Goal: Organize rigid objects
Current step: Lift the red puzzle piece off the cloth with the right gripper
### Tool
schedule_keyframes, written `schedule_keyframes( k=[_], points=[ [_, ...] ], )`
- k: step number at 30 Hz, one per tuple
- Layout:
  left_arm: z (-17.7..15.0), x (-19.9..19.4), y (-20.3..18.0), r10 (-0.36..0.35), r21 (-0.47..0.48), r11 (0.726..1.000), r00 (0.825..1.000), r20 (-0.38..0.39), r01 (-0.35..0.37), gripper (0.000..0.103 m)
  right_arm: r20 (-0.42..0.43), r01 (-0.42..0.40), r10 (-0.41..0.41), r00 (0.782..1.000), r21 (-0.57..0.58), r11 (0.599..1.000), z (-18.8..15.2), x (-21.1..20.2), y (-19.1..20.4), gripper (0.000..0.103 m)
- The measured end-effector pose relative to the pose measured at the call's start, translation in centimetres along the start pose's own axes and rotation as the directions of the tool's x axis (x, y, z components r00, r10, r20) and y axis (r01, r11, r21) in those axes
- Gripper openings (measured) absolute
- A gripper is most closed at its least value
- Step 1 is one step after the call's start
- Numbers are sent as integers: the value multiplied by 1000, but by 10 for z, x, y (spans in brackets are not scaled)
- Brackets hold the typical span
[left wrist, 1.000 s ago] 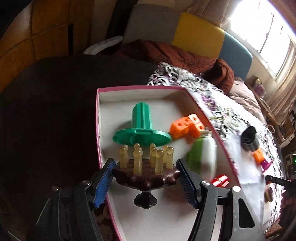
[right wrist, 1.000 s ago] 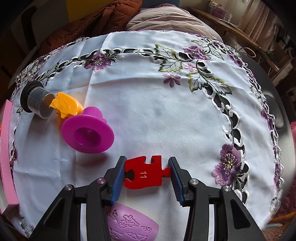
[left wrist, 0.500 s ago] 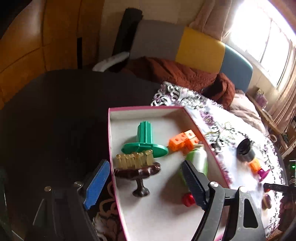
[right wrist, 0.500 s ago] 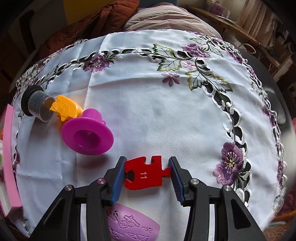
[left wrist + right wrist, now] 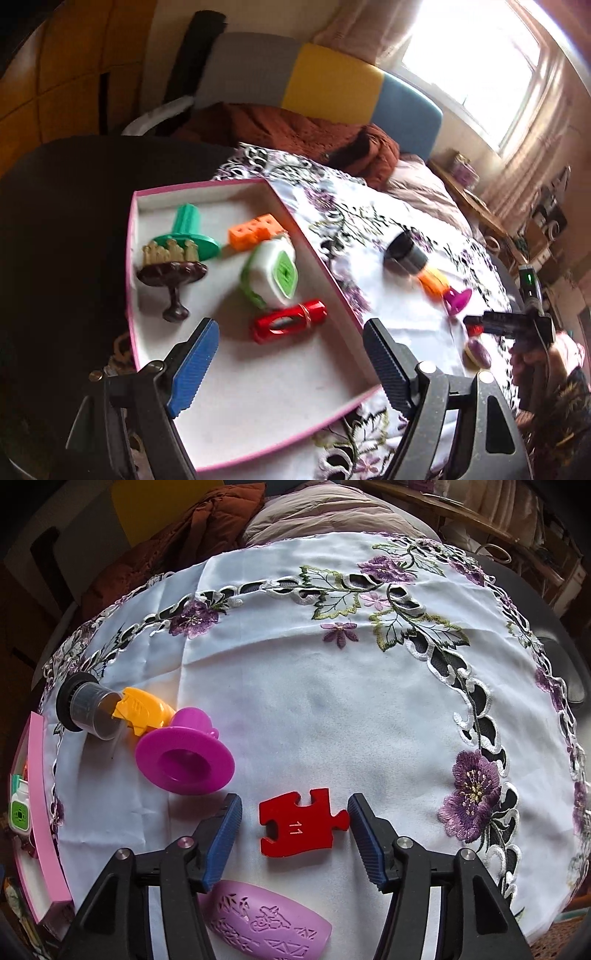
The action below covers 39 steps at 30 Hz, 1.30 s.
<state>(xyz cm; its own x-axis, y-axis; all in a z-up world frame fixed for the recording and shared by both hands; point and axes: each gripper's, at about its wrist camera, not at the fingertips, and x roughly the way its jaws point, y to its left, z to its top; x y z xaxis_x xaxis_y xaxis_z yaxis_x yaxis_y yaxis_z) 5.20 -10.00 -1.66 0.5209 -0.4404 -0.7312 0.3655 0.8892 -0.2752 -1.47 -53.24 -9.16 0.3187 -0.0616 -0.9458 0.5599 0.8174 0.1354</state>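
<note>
A pink-rimmed box (image 5: pixel 317 254) holds a brown pedestal stand with pale pegs (image 5: pixel 171 275), a green spool (image 5: pixel 186 229), orange cubes (image 5: pixel 255 229), a white-and-green bottle (image 5: pixel 273 273) and a red cylinder (image 5: pixel 288 321). My left gripper (image 5: pixel 290 332) hangs open above the box's near end with nothing between its fingers. On the embroidered cloth lies a red puzzle piece (image 5: pixel 299 827). The jaws of my right gripper (image 5: pixel 295 812) are opening on either side of it, and the pads stand clear of it.
Loose on the cloth are a magenta spool (image 5: pixel 184 760), a yellow toy (image 5: pixel 142 710), a black-capped jar (image 5: pixel 86 709) on its side, and a lilac patterned oval (image 5: pixel 266 923) under the right gripper. The box's pink wall (image 5: pixel 40 812) lies at far left. Chairs and a bed stand beyond.
My left gripper let go of the brown peg stand, opened wide and drew back and up; the stand stays in the box. My right gripper's jaws opened off the red puzzle piece.
</note>
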Motion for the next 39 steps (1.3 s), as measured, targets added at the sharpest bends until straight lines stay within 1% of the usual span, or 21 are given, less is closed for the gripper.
schedule_keyframes(
  k=[7, 8, 9, 10, 13, 19, 24, 29, 34, 39],
  points=[
    [-12, 0, -15, 12, 53, 999, 1000, -23, -11, 81, -2, 29, -29, 1000, -33, 999, -1, 2, 5, 62],
    [-12, 0, -17, 19, 61, 998, 1000, -21, -18, 82, -3, 42, -42, 999, -48, 998, -2, 4, 8, 59],
    [-13, -1, -18, 26, 67, 997, 999, -20, -25, 82, 0, 70, -70, 998, -70, 995, -3, 4, 11, 47],
    [-13, 0, -18, 30, 71, 997, 999, -19, -29, 82, 13, 99, -98, 995, -101, 990, -4, 4, 16, 47],
    [-14, 0, -19, 50, 84, 995, 998, -23, -48, 82, 19, 119, -117, 993, -136, 984, -7, 6, 24, 46],
    [-17, 2, -18, 65, 88, 994, 997, -38, -61, 82, 9, 99, -98, 995, -117, 988, -10, 5, 18, 47],
    [-17, 2, -17, 75, 85, 994, 996, -43, -71, 82, 6, 106, -106, 994, -123, 987, -10, 5, 19, 47],
    [-18, 2, -14, 76, 79, 994, 996, -47, -73, 81, 4, 102, -102, 995, -115, 988, -9, 7, 19, 48],
    [-20, 2, -12, 80, 74, 994, 995, -53, -76, 81, 15, 117, -116, 993, -137, 984, -10, 6, 22, 47],
    [-20, 0, -6, 68, 47, 997, 996, -54, -65, 80, 21, 114, -112, 993, -133, 985, -10, 5, 23, 46]
  ],
)
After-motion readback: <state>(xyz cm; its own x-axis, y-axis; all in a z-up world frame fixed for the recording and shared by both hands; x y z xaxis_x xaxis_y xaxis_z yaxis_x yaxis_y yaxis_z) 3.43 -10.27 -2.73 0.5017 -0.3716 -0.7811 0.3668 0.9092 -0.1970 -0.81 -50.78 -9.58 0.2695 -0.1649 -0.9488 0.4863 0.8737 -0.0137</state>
